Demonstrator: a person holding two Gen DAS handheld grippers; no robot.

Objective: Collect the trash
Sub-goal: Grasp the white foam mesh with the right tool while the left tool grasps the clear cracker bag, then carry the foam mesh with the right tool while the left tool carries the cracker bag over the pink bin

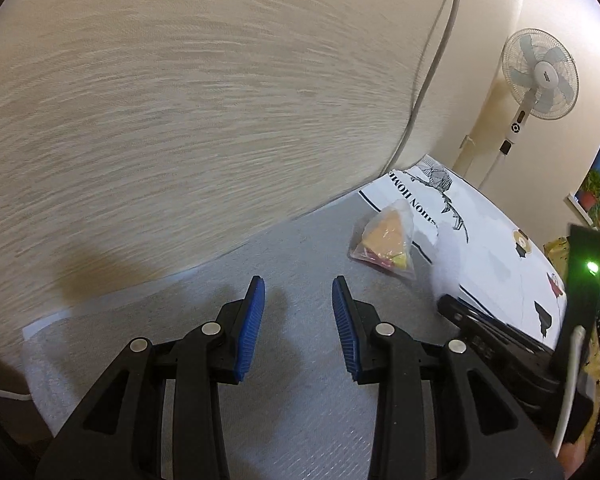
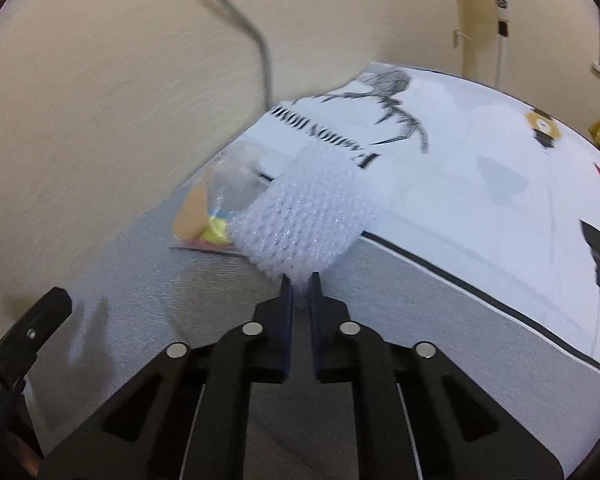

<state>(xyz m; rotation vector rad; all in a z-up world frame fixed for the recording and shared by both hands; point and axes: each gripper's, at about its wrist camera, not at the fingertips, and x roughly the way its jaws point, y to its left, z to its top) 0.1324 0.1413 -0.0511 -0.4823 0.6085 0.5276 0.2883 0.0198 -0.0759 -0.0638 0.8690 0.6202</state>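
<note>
My right gripper is shut on a sheet of white bubble wrap and holds it above the table. Behind the wrap lies a clear plastic bag with orange and yellow bits inside; it also shows in the left wrist view, lying on the grey table mat. My left gripper is open and empty, low over the mat, with the bag ahead and to its right. The bubble wrap shows blurred in the left wrist view, above the right gripper's black body.
A white printed cloth covers the right part of the table. A textured beige wall stands close behind, with a grey cable hanging down it. A standing fan is at the far right.
</note>
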